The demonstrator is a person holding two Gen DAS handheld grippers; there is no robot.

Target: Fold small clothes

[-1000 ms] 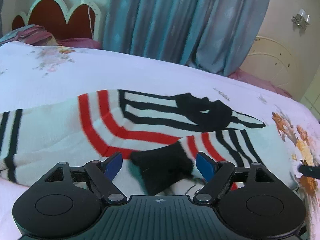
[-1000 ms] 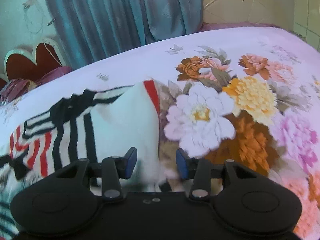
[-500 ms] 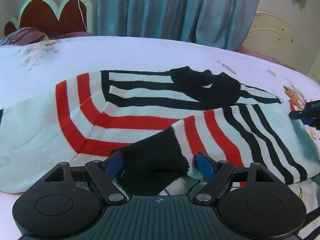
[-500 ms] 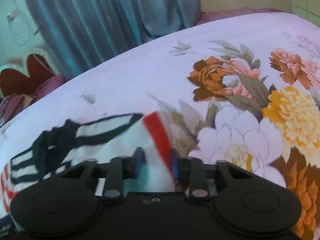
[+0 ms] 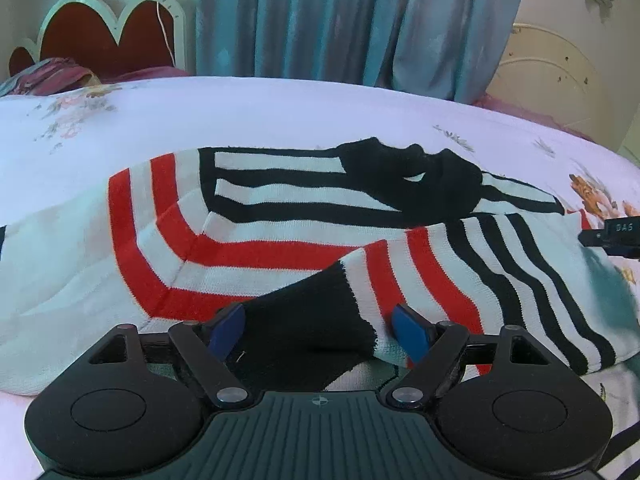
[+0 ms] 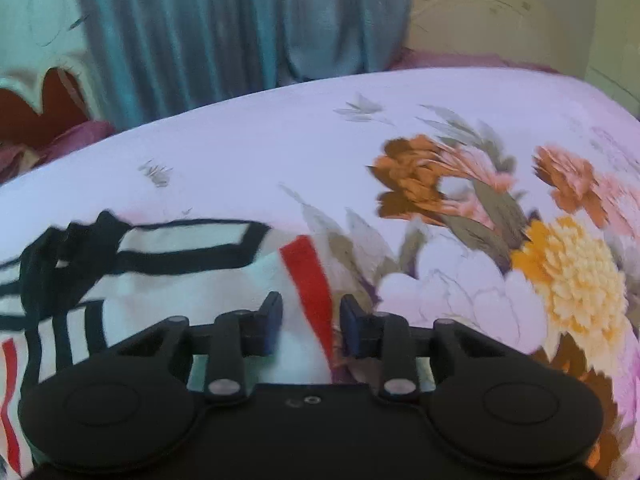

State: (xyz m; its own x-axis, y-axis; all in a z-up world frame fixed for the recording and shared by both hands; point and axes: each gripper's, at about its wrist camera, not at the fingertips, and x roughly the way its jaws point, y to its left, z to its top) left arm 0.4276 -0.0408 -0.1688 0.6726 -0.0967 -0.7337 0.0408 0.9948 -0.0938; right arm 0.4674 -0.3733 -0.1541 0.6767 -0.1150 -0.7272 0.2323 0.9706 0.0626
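Left claw (image 5: 318, 330) is sitting wide open with the black cuff (image 5: 308, 332) of the folded-over sleeve (image 5: 460, 280) lying between its pads, not pinched. Spreading out ahead of it across the bed (image 5: 280, 108) is the striped sweater (image 5: 248, 236). Right claw (image 6: 308, 322) is hanging over the garment's red-trimmed edge (image 6: 308, 280), and its jaws have just been opening a bit, cloth between them but nothing squeezed. Looks like a sleeve fold is wrapping up; next I'd regrip and fold the body.

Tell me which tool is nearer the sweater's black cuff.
Left. The left tool straddles the black cuff, open, pads at either side. The right tool is at the sweater's far red-striped edge.
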